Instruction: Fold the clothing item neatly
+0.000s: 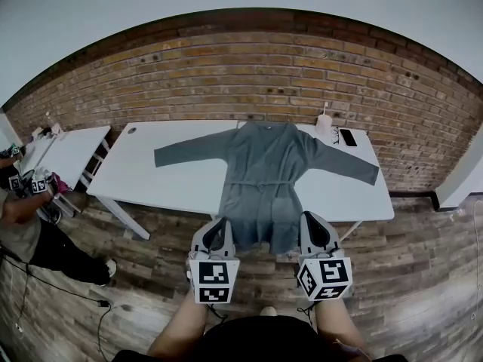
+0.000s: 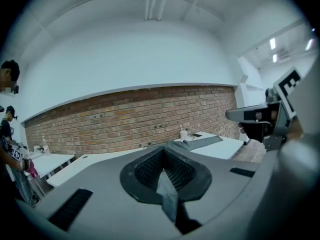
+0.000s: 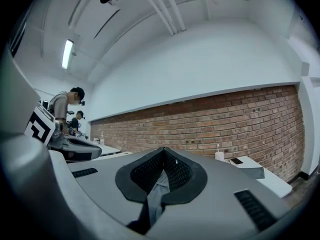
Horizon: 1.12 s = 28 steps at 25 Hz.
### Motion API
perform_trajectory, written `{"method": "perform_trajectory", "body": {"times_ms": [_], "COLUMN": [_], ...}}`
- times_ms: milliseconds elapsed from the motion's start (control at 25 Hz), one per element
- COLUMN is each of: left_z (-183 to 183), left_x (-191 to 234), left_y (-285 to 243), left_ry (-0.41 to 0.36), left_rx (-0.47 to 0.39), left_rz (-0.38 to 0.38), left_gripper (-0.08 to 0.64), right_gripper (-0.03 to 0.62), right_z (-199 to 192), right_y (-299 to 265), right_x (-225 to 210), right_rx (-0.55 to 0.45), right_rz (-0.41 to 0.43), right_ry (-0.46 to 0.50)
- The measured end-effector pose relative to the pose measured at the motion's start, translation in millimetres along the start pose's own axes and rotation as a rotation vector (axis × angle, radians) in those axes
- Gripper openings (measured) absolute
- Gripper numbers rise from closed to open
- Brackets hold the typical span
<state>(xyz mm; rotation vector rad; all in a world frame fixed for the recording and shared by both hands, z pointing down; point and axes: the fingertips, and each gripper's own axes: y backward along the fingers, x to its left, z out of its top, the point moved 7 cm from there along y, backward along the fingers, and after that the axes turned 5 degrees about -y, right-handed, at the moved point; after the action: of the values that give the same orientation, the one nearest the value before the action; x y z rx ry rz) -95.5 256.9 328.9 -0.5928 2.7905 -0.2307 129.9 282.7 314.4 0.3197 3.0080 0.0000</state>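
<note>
A grey garment [image 1: 260, 164] with long sleeves lies flat, front side up, on a white table [image 1: 151, 176] at the centre of the head view. Its collar is toward the brick wall [image 1: 226, 81] and its sleeves are spread toward the left and right of the frame. A tie crosses the waist. The hem extends past the near table edge, toward the lower centre of the frame. The left gripper [image 1: 220, 228] holds the hem at its left corner and the right gripper [image 1: 313, 225] holds it at its right corner, the two side by side above the wooden floor [image 1: 423, 277]. In the left gripper view the jaws are closed on a fold of grey cloth [image 2: 167, 189], which runs out between the pads. In the right gripper view the jaws are likewise clamped on a strip of the same cloth [image 3: 156, 194]. A small bottle [image 1: 325, 123] and a phone [image 1: 348, 136] stand on the table's far right corner, just beside the right sleeve. A second table [image 1: 72, 149] stands at the left of the frame, with a person [image 1: 23, 217] near it at the left edge.
</note>
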Motion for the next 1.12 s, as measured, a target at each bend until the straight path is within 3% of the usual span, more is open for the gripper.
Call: {"method": "perform_trajectory", "body": {"times_ms": [320,640,960,1120], "left_z": [10.7,4.3,7.9,10.5], "left_x": [-23.2,-26.1,-11.1,-5.5], "left_y": [-32.8,-53.4,-90.1,-104.6], "left_ry": [0.006,0.026,0.037,0.042], "left_rx": [0.001,0.037,0.003,-0.013], "left_rz": [0.061,0.074,0.08,0.07], "left_gripper": [-0.005,-0.005,-0.005,-0.005], "right_gripper": [0.002,0.002,0.002,0.002], "right_z": [-8.2,-16.5,-19.4,-16.2], "right_y": [-24.9,-42.8,-73.2,-92.8], "right_x": [-40.3,-42.3,-45.6,-49.0], "right_rx": [0.04,0.046,0.051,0.044], "right_rz": [0.052,0.145,0.161,0.157], "right_ry": [-0.026,-0.017,0.05,0.036]}}
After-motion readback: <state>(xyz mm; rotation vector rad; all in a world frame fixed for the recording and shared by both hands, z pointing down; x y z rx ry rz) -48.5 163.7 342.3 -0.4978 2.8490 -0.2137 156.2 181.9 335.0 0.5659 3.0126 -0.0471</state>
